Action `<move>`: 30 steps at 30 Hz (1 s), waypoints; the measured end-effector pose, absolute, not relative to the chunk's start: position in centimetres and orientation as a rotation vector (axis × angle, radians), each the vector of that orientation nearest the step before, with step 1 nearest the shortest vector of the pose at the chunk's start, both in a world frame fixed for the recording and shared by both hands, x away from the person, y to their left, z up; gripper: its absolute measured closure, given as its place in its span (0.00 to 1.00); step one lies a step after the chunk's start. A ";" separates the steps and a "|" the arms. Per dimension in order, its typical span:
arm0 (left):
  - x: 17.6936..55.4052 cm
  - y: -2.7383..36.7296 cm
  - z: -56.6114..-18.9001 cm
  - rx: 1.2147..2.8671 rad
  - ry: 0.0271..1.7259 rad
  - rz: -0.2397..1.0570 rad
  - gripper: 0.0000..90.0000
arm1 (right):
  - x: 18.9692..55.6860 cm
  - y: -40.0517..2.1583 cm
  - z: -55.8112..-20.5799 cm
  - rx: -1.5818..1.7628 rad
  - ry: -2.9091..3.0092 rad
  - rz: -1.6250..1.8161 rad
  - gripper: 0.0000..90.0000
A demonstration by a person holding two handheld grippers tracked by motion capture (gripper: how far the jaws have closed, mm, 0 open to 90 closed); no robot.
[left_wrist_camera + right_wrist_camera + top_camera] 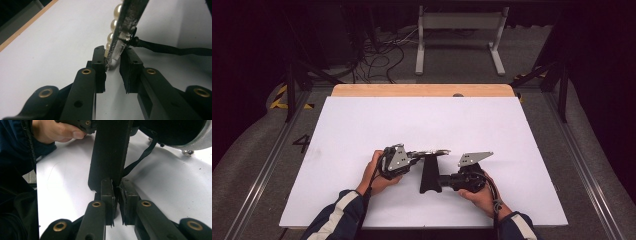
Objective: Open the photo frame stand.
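A: Left gripper [414, 155] first. Clenched or slack?

B: Clenched on a strip [434, 152]. Seen along its jaws in the left gripper view [113, 65]: glittery silver strip [130, 17] nipped at its very end between the pads, hard against one pad, tilted up and away. Row of pearls [113, 24] down one face. Black cord [170, 48] joined to the strip just past the pads, trailing off over the sheet.

A: And the right gripper [441, 181]?

B: Pinched nearly closed on a black band [430, 175], at its near corner. Same in the right gripper view [116, 192]: thin edge caught between the pads, band [110, 150] rising flat and broad straight ahead.

A: Where's the band against the strip?

B: Between the two grippers, running from the strip down toward the near edge. Strip level across its far end, held just above the sheet.

A: Further out?

B: Left hand [374, 175] round the left gripper, right hand [482, 197] round the right, both in dark sleeves. Behind the band in the right gripper view, a round dark thing with a silver rim [197, 142]; can't tell what. All over a white sheet [412, 120], near its front middle.
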State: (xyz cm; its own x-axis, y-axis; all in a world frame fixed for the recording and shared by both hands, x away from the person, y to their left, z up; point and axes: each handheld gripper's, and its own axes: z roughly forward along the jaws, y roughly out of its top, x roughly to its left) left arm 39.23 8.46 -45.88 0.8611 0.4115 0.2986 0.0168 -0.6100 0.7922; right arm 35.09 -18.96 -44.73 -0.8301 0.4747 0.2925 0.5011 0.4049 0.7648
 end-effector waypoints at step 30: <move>39.3 11.7 -44.5 2.147 0.336 0.551 0.60 | 34.0 -19.6 -42.8 -1.008 -2.690 -1.507 0.80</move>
